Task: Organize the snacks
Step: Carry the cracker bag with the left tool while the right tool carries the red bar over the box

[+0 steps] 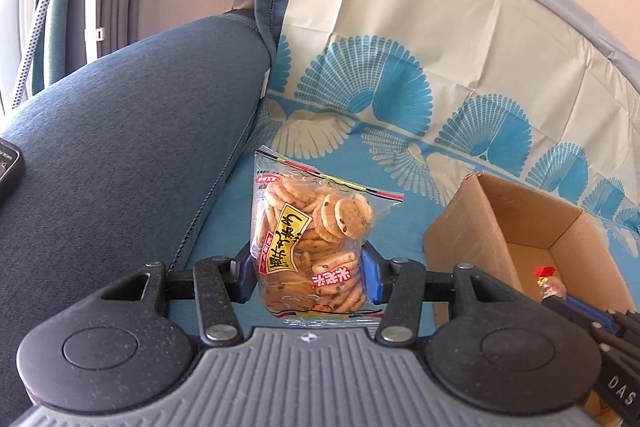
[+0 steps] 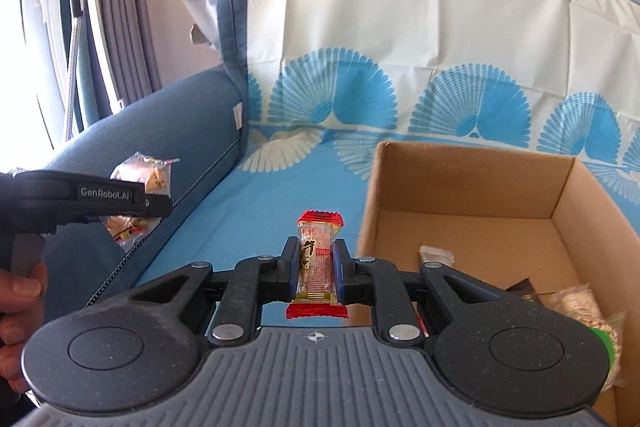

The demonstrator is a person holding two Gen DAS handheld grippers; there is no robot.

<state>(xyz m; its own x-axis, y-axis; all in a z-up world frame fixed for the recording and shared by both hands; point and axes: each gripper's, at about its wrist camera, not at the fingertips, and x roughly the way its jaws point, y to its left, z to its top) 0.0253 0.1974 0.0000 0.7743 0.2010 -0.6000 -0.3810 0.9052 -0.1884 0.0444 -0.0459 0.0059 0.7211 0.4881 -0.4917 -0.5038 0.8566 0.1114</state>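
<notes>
The left gripper [image 1: 309,277] is clamped on a clear bag of round crackers [image 1: 310,239], its blue pads pressed into the lower half of the bag from both sides, so the bag stands upright above the blue patterned sheet [image 1: 400,227] that covers the sofa seat. The bag sits just beside the denim-blue sofa armrest [image 1: 132,131], on whose left edge the corner of a dark phone [image 1: 8,163] shows. To the right of the bag stands an open cardboard box [image 1: 476,227], and the right gripper reaches in from the lower right with its snack held over the box's near edge. In the right wrist view, the right gripper [image 2: 317,267] is closed on a small red-ended snack bar [image 2: 318,263], gripping its transparent middle with the wrapper upright and both crimped red ends free. This bar hangs just left of the box's [image 2: 472,179] near left wall, above the sheet [image 2: 280,195]. Inside the box, along the near side, lie a small pale packet [image 2: 436,255], a dark brown wrapper [image 2: 522,289] and a clear bag of pale puffed pieces [image 2: 588,311]; the far part of its floor is bare cardboard. The left gripper [image 2: 160,205], marked GenRobot.AI, is seen at the left with its cracker bag [image 2: 146,175] against the armrest [image 2: 160,115].
</notes>
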